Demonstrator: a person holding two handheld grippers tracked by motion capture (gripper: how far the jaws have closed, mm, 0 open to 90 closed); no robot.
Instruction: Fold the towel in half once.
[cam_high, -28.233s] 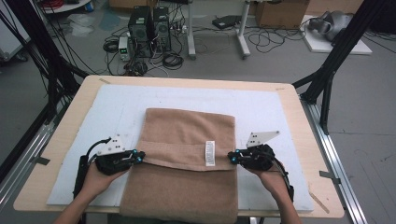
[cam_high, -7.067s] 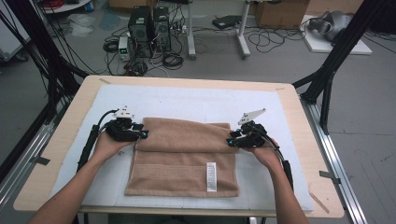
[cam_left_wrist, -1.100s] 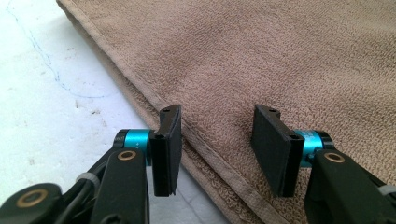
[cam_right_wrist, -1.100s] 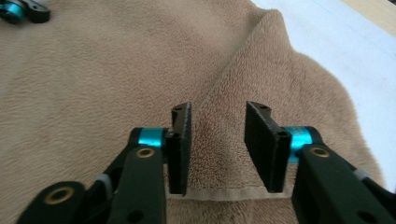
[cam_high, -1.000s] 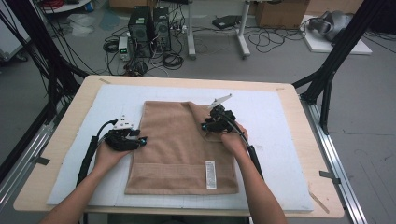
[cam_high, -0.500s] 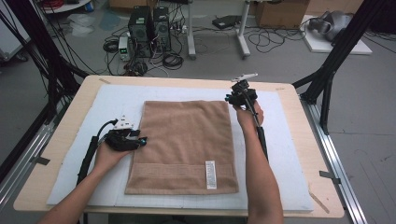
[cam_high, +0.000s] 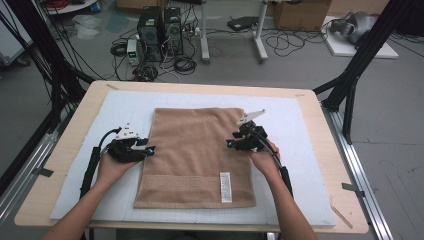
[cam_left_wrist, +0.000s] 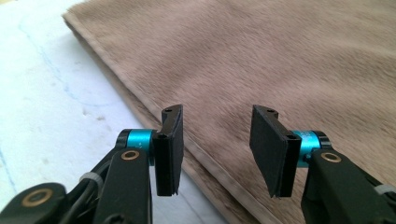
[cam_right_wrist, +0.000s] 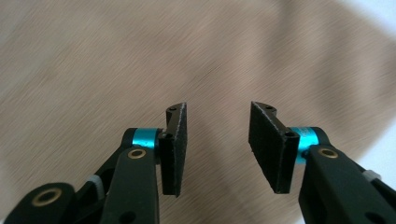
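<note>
Towel (cam_high: 197, 155): a brown terry cloth, folded into a flat rectangle, lying on the white mat (cam_high: 310, 125) in the middle of the surface (cam_high: 320, 100), its long sides running from the near edge towards the far edge; a white care label (cam_high: 226, 187) sits near its near right corner; a plainer woven band crosses it close to the near edge. Left gripper (cam_high: 142, 148): held just at the towel's left side, about midway along it; in the left gripper view its jaws stand spread, one pad over the mat and the other over the hemmed edge (cam_left_wrist: 205, 156), nothing pinched between them. Right gripper (cam_high: 235, 143): held over the towel's right side, level with the left one; in the right gripper view its jaws have just been opening and stand apart above the pile, with no cloth between them; that view is blurred. Handling, as a judgement: the towel looks soft, limp and light; it should drape and sag from any held point and keep no shape of its own; the pile offers good friction, so slipping seems unlikely; the stacked layers may part if only the top one is caught. Best hold, as a judgement: the hemmed side edges or the corners, both grippers at matching points, pads closed over the full thickness of the fold.
</note>
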